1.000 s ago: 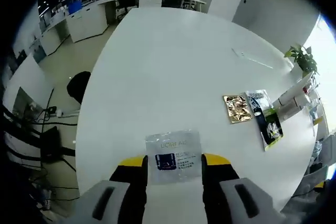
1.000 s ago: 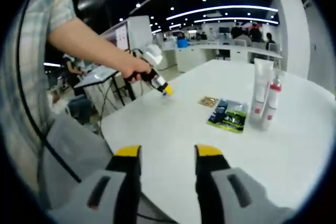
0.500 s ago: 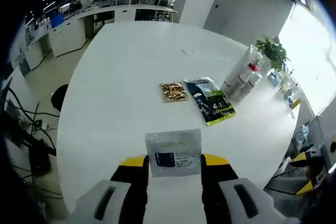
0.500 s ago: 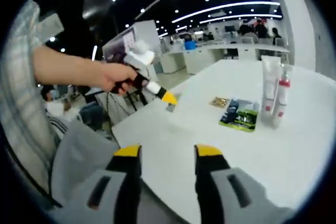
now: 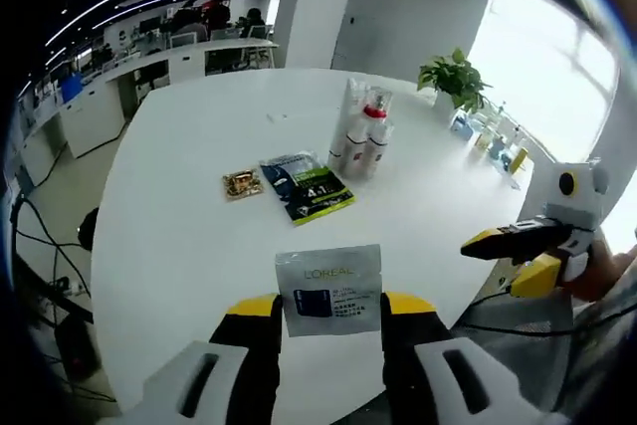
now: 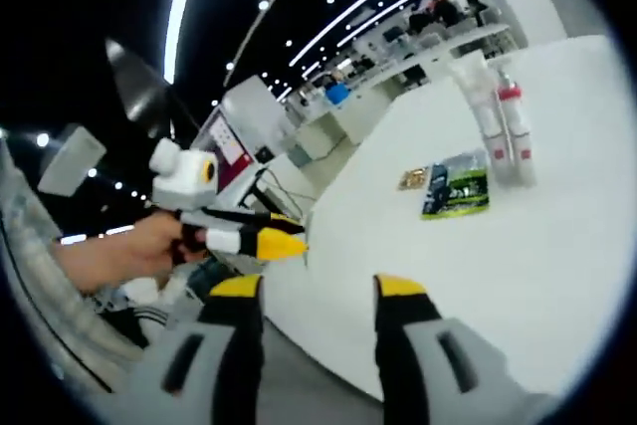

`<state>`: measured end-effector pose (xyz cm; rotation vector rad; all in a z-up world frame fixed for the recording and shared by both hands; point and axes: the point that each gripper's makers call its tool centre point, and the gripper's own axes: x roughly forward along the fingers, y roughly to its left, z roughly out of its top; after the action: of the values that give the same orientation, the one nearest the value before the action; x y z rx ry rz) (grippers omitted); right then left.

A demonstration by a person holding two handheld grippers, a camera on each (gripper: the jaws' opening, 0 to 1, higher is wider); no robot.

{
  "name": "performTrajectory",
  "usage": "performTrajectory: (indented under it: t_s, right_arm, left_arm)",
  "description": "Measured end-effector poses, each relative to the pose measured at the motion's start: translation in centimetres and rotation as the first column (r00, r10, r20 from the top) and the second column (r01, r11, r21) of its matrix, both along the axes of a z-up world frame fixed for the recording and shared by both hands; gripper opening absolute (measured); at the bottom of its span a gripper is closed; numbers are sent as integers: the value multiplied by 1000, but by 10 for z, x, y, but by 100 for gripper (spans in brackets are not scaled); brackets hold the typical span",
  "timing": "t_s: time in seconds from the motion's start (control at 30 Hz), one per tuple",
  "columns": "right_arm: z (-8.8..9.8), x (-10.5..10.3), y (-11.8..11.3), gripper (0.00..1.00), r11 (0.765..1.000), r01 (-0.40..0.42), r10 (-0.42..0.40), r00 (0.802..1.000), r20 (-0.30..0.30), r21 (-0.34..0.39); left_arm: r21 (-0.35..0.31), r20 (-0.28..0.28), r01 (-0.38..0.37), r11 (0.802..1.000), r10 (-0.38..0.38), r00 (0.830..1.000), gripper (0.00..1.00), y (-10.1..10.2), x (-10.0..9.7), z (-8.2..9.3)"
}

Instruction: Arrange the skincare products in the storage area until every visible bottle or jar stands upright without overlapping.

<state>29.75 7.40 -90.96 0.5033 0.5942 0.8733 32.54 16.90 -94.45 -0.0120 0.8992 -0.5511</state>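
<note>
My left gripper (image 5: pixel 330 306) is shut on a silver L'Oreal sachet (image 5: pixel 330 284), held above the near edge of the round white table (image 5: pixel 179 236). Further in stand a white tube (image 5: pixel 348 124) and a red-capped bottle (image 5: pixel 373 133), both upright and close together. Flat beside them lie a dark green sachet (image 5: pixel 307 186) and a gold sachet (image 5: pixel 242 183). My right gripper (image 5: pixel 510 258) comes in from the right, open and off the table edge. In the right gripper view its jaws (image 6: pixel 318 291) hold nothing; the left gripper (image 6: pixel 284 243) shows at left in a hand, with the tube and bottle (image 6: pixel 503 121) far across.
A potted plant (image 5: pixel 453 77) and small bottles (image 5: pixel 498 141) sit at the table's far right by the window. Office desks (image 5: pixel 109 97) and a white pillar (image 5: pixel 304 7) stand beyond. A person's hand (image 6: pixel 139 256) grips the left gripper.
The left gripper view has swung round, bringing the tube, bottle and sachets toward the centre and the right gripper into sight. The right gripper view has tilted. The L'Oreal sachet stays gripped.
</note>
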Motion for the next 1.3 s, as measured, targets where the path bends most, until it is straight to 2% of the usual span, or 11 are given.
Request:
performTrajectory:
  t_s: [0.23, 0.5, 0.63, 0.8, 0.9, 0.93, 0.97, 1.13, 1.17, 1.27, 1.3]
  right_arm:
    - [14, 0, 7, 38, 999, -24, 25, 1000, -11, 38]
    - [13, -2, 4, 36, 997, -15, 20, 998, -63, 71]
    - [10, -6, 4, 24, 996, -20, 29, 995, -100, 84]
    - [-2, -13, 6, 18, 996, -52, 63, 985, -161, 72]
    - [-3, -21, 9, 3, 992, -97, 109, 978, -176, 76]
    - [4, -25, 13, 2, 986, -122, 142, 973, -182, 117]
    - [1, -22, 9, 1, 991, -103, 118, 976, -182, 88]
    - [4, -23, 5, 0, 984, -147, 164, 971, -173, 102]
    - [8, -24, 4, 0, 979, -152, 177, 967, -186, 138]
    - [12, -22, -2, 0, 974, -166, 193, 966, -174, 157]
    - [19, -22, -7, 0, 966, -187, 218, 962, -165, 181]
  left_arm:
    - [17, 49, 64, 998, -64, 997, 40, -28, -23, 11]
    - [86, 116, 194, 977, -203, 972, 40, -67, -46, 25]
    - [116, 128, 246, 962, -260, 957, 40, -82, -59, 28]
    - [206, 154, 322, 924, -356, 922, 40, -93, -68, 31]
    - [229, 167, 351, 908, -392, 905, 40, -98, -70, 35]
    - [236, 158, 355, 905, -396, 904, 40, -98, -70, 34]
    - [238, 160, 351, 905, -393, 905, 40, -97, -69, 34]
    - [178, 144, 367, 913, -393, 908, 41, -96, -72, 34]
    - [124, 136, 349, 929, -364, 921, 41, -96, -74, 35]
    - [32, 119, 319, 947, -320, 940, 42, -92, -74, 37]
    - [-109, 74, 290, 951, -283, 956, 45, -93, -77, 39]
